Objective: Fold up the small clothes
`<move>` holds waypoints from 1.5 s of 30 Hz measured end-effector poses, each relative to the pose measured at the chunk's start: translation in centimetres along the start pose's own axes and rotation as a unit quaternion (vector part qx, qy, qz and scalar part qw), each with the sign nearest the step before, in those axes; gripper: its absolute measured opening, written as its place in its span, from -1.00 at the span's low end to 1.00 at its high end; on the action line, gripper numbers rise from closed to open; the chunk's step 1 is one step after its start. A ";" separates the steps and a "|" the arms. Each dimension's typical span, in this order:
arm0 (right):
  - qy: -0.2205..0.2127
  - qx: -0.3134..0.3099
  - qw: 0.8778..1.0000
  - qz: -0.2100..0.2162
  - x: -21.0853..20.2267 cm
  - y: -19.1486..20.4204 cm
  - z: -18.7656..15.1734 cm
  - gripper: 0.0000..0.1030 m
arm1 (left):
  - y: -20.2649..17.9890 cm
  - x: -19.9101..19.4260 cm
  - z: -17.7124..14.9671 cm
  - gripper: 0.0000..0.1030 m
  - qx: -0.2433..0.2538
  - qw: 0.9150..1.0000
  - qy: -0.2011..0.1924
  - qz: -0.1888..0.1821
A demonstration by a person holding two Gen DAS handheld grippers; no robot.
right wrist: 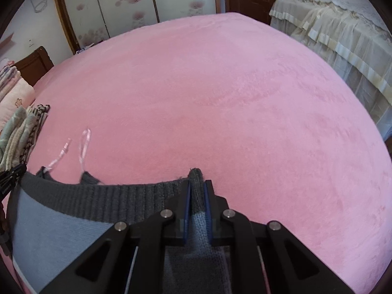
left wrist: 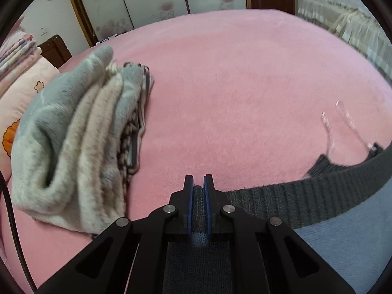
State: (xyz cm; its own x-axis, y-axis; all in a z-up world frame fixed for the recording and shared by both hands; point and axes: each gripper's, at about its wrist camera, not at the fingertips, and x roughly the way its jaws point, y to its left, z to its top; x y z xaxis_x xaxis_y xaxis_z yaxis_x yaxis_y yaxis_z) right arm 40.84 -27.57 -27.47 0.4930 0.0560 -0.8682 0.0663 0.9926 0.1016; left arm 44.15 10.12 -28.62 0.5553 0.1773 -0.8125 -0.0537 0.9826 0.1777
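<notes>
Left of the gripped sweater [left wrist: 330, 240], a folded pile [left wrist: 80, 142] on pink bedspread [left wrist: 245, 98].

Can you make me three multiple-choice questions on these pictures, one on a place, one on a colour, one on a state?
1. In the left wrist view, where is the pile of folded clothes?
A. left of the left gripper
B. right of it
C. under it

2. What colour is the garment's ribbed band?
A. white
B. dark grey
C. orange

3. How are the right gripper's jaws?
A. wide open over bare blanket
B. shut on the pile
C. shut on the band

Answers: 1 A, the pile lies left of the fingers. 2 B, the band is dark grey above the light blue body. 3 C, the pads pinch a bunched end of the band.
</notes>
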 end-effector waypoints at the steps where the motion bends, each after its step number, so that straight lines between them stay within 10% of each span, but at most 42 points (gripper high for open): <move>1: 0.000 0.001 1.000 -0.002 0.1 0.0 0.0 -0.82 | -0.3 0.3 0.0 -0.88 0.007 1.000 0.003 0.005; 7: 0.009 -0.012 1.000 -0.013 0.0 0.7 0.1 -0.80 | -0.7 0.2 0.4 -0.74 0.019 1.000 0.013 0.009; 11: 0.016 -0.020 1.000 -0.014 -1.9 1.4 0.3 -0.59 | -1.1 -2.6 0.5 0.35 0.032 0.999 0.007 0.039; 13: 0.007 -0.022 1.000 -0.006 -3.7 1.7 0.3 -0.49 | -1.1 -5.1 0.4 0.53 0.036 0.999 -0.015 0.036; 30: -0.054 -0.040 0.992 0.104 -20.8 7.5 -7.9 -0.43 | -0.7 -26.4 -5.5 0.82 -0.040 0.992 -0.090 -0.081; 36: -0.043 -0.046 0.991 0.118 -19.1 10.7 -12.4 -0.43 | -4.2 -25.0 -10.8 0.84 -0.076 0.988 -0.087 -0.102; 45: 0.012 -0.080 0.990 0.116 -12.5 14.8 -15.6 -0.42 | -6.6 -15.7 -15.0 0.84 -0.095 0.995 -0.025 -0.035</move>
State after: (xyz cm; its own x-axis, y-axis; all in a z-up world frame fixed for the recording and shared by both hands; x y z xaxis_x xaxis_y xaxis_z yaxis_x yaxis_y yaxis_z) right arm 22.08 -11.90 -22.69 0.4586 0.2846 -0.8418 -0.1862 0.9571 0.2221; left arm 23.30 1.67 -25.38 0.6039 0.1097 -0.7895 -0.1658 0.9861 0.0102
